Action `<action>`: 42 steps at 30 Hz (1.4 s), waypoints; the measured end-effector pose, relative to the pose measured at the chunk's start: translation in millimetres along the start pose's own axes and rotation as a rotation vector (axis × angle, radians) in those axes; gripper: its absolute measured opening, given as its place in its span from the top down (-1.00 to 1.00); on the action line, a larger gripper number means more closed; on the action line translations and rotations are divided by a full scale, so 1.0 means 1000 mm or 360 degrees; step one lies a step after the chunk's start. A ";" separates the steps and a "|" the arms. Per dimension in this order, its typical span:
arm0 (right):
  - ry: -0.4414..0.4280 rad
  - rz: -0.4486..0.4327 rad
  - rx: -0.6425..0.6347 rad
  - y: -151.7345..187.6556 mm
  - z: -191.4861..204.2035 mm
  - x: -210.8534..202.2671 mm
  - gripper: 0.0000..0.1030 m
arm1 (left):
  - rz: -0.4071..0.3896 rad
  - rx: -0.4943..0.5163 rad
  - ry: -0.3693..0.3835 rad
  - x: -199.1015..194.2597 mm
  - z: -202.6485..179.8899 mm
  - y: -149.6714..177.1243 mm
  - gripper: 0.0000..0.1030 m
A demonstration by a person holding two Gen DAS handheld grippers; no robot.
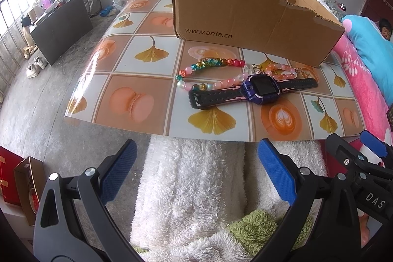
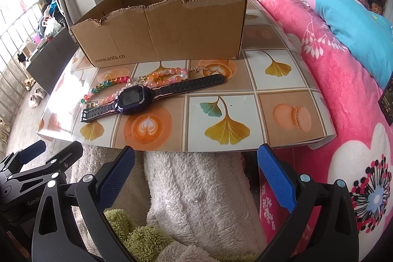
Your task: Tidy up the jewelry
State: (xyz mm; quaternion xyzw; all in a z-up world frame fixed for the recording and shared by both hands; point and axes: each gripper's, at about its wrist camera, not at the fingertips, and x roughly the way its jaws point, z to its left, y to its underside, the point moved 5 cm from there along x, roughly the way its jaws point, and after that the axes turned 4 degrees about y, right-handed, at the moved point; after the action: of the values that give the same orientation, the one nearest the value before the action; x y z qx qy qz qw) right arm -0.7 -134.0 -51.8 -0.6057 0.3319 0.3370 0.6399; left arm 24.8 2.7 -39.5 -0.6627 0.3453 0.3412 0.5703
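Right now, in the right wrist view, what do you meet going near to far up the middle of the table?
Table's near edge → latte-art tile → smartwatch → bead strings → cardboard box.

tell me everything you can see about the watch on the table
The purple square-cased smartwatch with black perforated rubber straps lies flat, unbuckled and stretched out on the glossy tile-patterned tablecloth, dark screen facing up. Pink trim runs along the straps near the case. It rests partly on the strings of coloured beads, in front of the open cardboard box. Nothing grips it.
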 end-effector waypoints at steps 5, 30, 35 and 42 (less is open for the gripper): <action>0.0000 0.0000 0.0000 0.001 0.000 0.000 -0.89 | 0.0000 -0.0001 0.0000 0.000 0.002 0.002 -0.86; 0.0000 0.0003 0.0009 0.001 -0.001 0.000 -0.89 | 0.0017 -0.0007 -0.0017 0.001 0.013 0.005 -0.86; 0.0006 0.0002 0.0022 0.002 -0.004 -0.001 -0.89 | 0.0080 -0.0023 -0.0020 0.006 0.012 0.007 -0.86; 0.0023 0.0011 0.0044 0.002 -0.007 0.003 -0.89 | 0.0107 -0.0062 0.0008 0.015 0.014 0.006 -0.86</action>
State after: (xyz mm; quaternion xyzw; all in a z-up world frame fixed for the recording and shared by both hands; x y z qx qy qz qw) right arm -0.5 -141.1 -55.5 -0.5980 0.3433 0.3303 0.6445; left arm 26.8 14.7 -57.5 -0.6626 0.3620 0.3651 0.5446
